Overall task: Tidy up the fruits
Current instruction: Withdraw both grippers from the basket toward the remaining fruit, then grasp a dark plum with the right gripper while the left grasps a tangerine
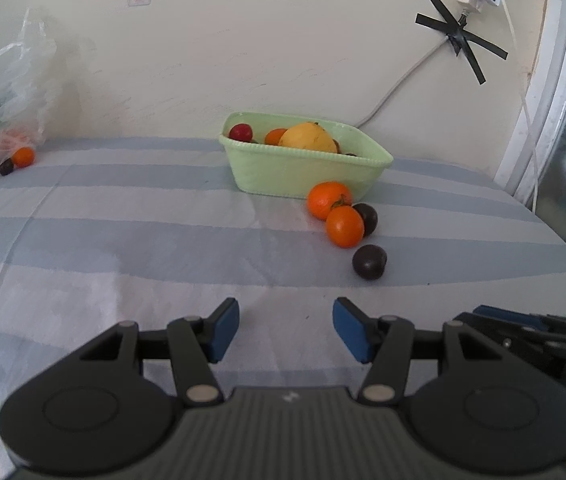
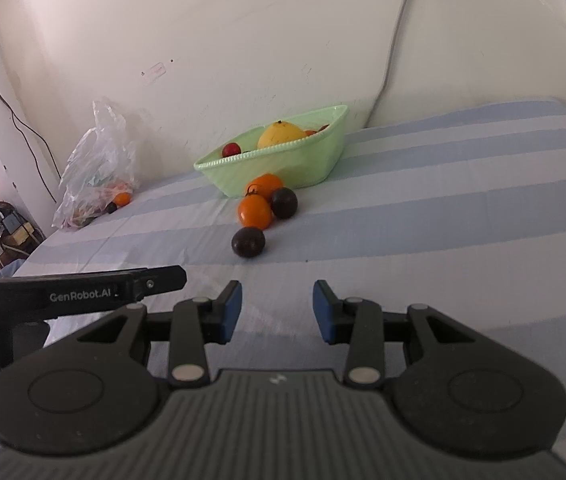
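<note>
Striped bedsheet [image 1: 123,240]: loose oranges [image 1: 344,226] and plums [image 1: 369,262] lie beside the green basket [image 1: 307,172]; both claws, left claw [image 1: 286,330] and right claw [image 2: 277,312], hover part-open and empty. Round fruit could roll if nudged.

4 fruits [image 1: 345,226] lie before the basket [image 1: 307,174] — bag [image 1: 3,92] far left.

A: What lies past the right gripper [image 2: 277,312]?
B: Its blue pads stand apart, nothing between them. Ahead on the striped cloth [image 2: 443,208] sits a dark plum [image 2: 247,242], then two oranges [image 2: 255,211] and another plum [image 2: 284,202] just before the green basket [image 2: 283,168].
</note>
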Tool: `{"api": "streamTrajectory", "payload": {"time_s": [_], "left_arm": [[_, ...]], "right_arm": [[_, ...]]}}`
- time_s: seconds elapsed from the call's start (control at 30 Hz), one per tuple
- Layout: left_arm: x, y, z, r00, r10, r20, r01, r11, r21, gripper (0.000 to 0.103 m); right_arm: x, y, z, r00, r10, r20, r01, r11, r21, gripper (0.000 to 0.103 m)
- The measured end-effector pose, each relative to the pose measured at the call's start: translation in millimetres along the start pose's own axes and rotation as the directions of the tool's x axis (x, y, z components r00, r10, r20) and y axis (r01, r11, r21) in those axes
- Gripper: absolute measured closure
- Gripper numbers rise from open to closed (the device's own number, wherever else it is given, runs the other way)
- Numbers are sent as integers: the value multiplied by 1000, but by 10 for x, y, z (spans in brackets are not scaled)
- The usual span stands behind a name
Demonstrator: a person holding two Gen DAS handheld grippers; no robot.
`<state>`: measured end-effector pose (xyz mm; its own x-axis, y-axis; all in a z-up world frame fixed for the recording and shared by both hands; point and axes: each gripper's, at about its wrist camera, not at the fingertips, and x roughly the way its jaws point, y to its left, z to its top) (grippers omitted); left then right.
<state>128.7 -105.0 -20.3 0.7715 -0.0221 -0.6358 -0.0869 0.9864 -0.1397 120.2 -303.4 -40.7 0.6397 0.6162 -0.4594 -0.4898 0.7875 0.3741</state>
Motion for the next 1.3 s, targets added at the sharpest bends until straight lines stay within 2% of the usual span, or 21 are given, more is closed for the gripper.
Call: {"api": "streamTrajectory", "payload": {"time_s": [0.27, 0.5, 0.87, 1.07, 1.3], "left_arm": [[-32, 6, -58, 1000, 23, 7, -23, 1000, 10, 49], [-51, -17, -116, 999, 21, 31, -22, 999, 31, 44], [-78, 64, -141, 998, -34, 47, 35, 999, -11, 38], [-99, 157, -146, 996, -70, 63, 75, 995, -72, 39], [-93, 336, -112, 989, -131, 65, 140, 978, -154, 40]], "right_arm": [[-26, 20, -43, 1000, 3, 2, -3, 1000, -5, 61], [-35, 20, -53, 1000, 5, 2, -5, 1000, -7, 61], [4, 23, -31, 1000, 12, -22, -12, 1000, -10, 61], [126, -10, 163, 998, 43, -35, -43, 999, 18, 61], [413, 249, 448, 998, 50, -26, -52, 995, -89, 61]]}}
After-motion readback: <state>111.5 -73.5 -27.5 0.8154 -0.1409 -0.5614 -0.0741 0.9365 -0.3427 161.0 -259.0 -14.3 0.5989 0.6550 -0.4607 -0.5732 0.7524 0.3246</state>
